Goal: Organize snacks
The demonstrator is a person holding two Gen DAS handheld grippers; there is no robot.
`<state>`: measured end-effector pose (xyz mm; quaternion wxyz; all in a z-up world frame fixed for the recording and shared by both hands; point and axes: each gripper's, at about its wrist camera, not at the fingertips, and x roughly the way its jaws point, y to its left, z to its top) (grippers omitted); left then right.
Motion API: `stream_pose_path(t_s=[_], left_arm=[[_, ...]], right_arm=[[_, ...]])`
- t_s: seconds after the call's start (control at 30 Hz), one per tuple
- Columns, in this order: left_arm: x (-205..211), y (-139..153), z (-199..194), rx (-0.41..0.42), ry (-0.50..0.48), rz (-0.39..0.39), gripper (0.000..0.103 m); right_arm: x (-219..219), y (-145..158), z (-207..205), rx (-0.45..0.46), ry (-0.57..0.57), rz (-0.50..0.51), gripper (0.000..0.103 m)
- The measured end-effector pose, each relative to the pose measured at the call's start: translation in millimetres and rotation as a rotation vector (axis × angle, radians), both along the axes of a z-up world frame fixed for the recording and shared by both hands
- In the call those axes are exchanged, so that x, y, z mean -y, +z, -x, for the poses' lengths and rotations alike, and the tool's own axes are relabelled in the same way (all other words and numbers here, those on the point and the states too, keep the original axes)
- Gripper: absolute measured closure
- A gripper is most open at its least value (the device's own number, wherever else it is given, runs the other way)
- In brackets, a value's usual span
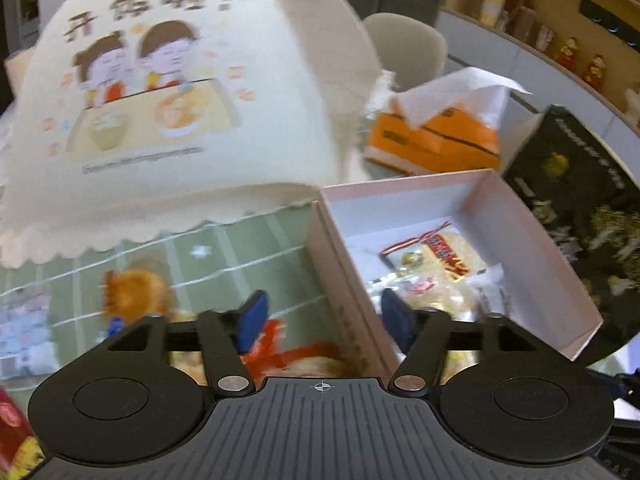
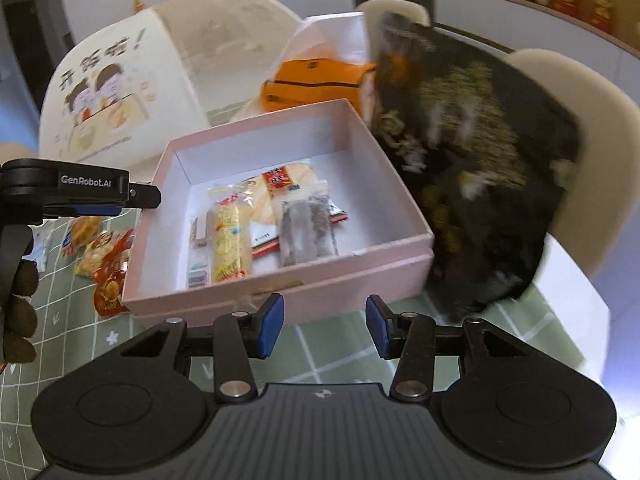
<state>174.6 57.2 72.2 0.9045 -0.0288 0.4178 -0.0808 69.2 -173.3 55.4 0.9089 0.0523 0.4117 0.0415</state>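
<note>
Blurred | left gripper [image 1: 324, 318] fingers spread, empty | right gripper [image 2: 325, 326] fingers apart, empty | pink box [image 2: 280, 276] snacks indistinct

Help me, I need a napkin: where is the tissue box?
In the right wrist view, the orange tissue box sits behind the pink box, between the food cover and black bag.

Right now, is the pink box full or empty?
Neither, it is partly filled. The pink box holds a few snack packets in the middle, with bare white floor around them.

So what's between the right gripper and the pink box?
Only bare green checked tablecloth lies between the right gripper and the pink box, as the right wrist view shows.
</note>
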Motion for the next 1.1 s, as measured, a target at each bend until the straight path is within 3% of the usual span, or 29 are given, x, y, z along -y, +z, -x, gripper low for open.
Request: stream_pose_path(t_s=[0.07,0.17,0.27,0.47,0.6,0.77,0.93,1.07,1.1], left_arm=[[-17.3,-1.7,-2.6,-0.005,0.037,-0.013,0.014],[-47.4,-6.3,-5.4,-0.035,0.042,0.131,0.024],[-73.9,-16.2,-8.9,-0.068,0.041,0.305,0.025],[-89.0,-25.4,-7.3,-0.019,0.048,0.433,0.026],[-91.3,-31.6,-14.3,-0.007,0.026,0.429,0.02],[-100.7,-43.6,-20.3,-0.025,0.004,0.503,0.02],[-110.3,-44.9,3.1,-0.059,-0.108,0.531,0.022],[-120.4,-45.3,33.9,-0.075,-0.153,0.457,0.049],[-121.9,-44.8,40.3,-0.082,-0.151,0.423,0.049]], right_arm=[[-11.0,-0.7,-4.2,0.005,0.047,-0.011,0.058],[-28.5,-4.6,-6.8,-0.023,0.128,-0.029,0.058],[-43.7,-9.0,-0.5,-0.059,0.195,-0.036,0.058],[-60.6,-15.8,36.6,-0.141,0.289,-0.029,0.058],[-67.0,-23.8,65.1,-0.196,0.334,0.005,0.053],[-76.2,-22.1,88.2,-0.203,0.381,0.075,0.052],[-69.7,-14.4,85.6,-0.201,0.339,0.087,0.052],[-61.1,-5.9,80.1,-0.189,0.297,0.061,0.052],[-61.6,-3.6,79.6,-0.182,0.296,0.057,0.052]])
